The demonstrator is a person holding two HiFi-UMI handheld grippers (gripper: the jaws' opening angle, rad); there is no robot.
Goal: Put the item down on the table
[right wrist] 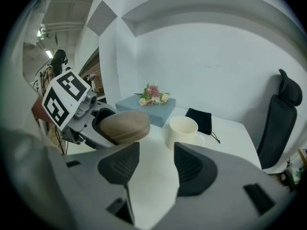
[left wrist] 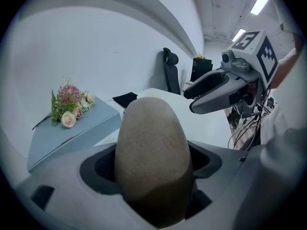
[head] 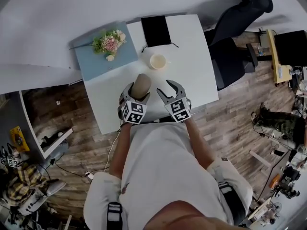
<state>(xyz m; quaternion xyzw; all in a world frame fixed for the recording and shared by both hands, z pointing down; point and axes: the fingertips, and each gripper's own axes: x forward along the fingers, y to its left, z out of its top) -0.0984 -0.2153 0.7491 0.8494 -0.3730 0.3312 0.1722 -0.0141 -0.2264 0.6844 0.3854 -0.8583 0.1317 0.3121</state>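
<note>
- The left gripper (head: 135,96) is clamped on the item (head: 141,83), a tan, egg-shaped lump with a slightly grainy surface. In the left gripper view its rounded end pokes out well past the jaws, and both pads press on its sides.
- The item sits over the near part of the white counter (head: 192,42), a bit left of the middle. We honestly can't tell from any view whether its underside touches the surface.
- The right gripper (head: 169,91) is just to the right of the left one, also over the near edge of the counter. Its jaws are drawn in about as close as they go, with only a narrow slot between the pads. There's nothing in that slot, we just see bare counter through it.
- A cream cup (head: 158,61) stands a little farther back than the two grippers, around the middle of the counter, apart from the item.
- A black pouch (head: 156,30) lies flat at the far edge, with a thin drawstring trailing off it.
- A pale blue box (head: 103,63) sits at the far left corner, and a small bouquet (head: 110,42) of pink and cream flowers lies on top of it.
- A black office chair (head: 235,28) stands off the counter's right side.
</note>
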